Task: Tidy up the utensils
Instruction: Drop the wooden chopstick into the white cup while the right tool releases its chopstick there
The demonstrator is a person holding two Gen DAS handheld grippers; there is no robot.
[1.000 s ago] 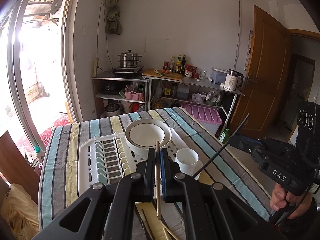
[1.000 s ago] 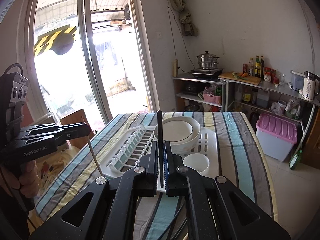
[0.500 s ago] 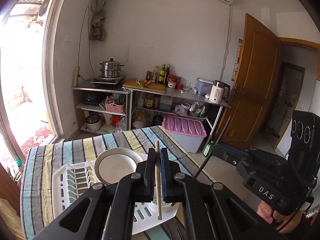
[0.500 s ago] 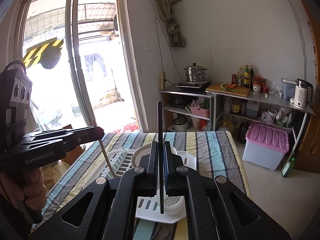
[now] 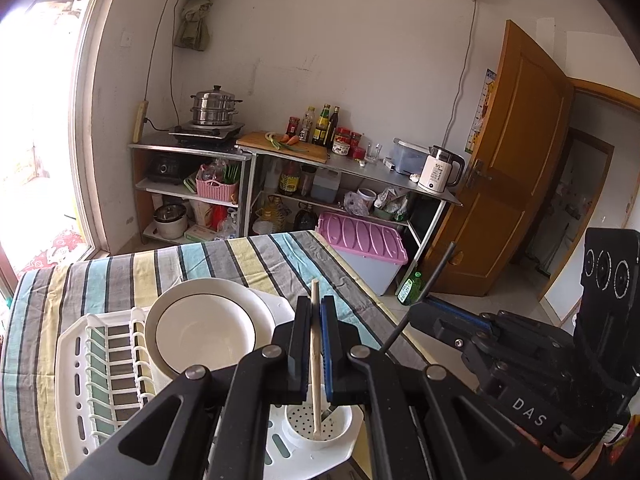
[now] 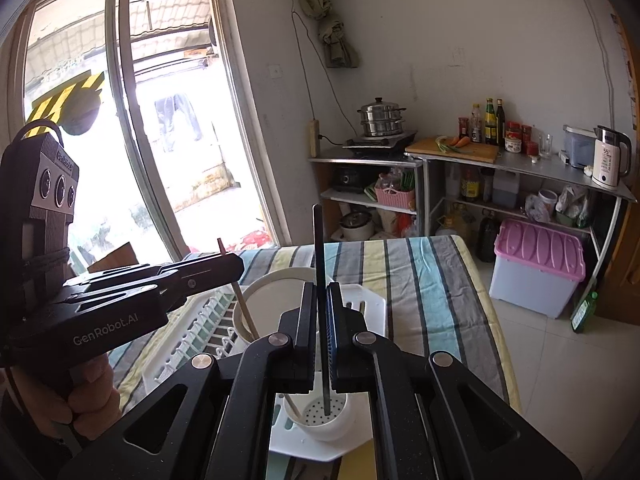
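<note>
My left gripper [image 5: 315, 312] is shut on a light wooden chopstick [image 5: 315, 344] held upright, its lower end inside the white perforated utensil cup [image 5: 320, 426] at the near corner of the white dish rack [image 5: 80, 360]. My right gripper [image 6: 320, 300] is shut on a black chopstick [image 6: 320, 264], also upright, with its lower end inside the same cup [image 6: 324, 416]. Each gripper shows in the other's view: the right gripper [image 5: 424, 312] at the right, the left gripper [image 6: 236, 268] at the left.
A white bowl [image 5: 204, 328] sits in the rack on the striped tablecloth [image 5: 240, 256]. Behind the table stand metal shelves [image 5: 360, 176] with bottles, a kettle and a steamer pot. A pink-lidded bin [image 5: 360, 240] sits on the floor beside a wooden door [image 5: 500, 168].
Both grippers have moved forward over the rack and lowered their chopsticks until the lower ends sit in the utensil cup. Both stay shut on their chopsticks.
</note>
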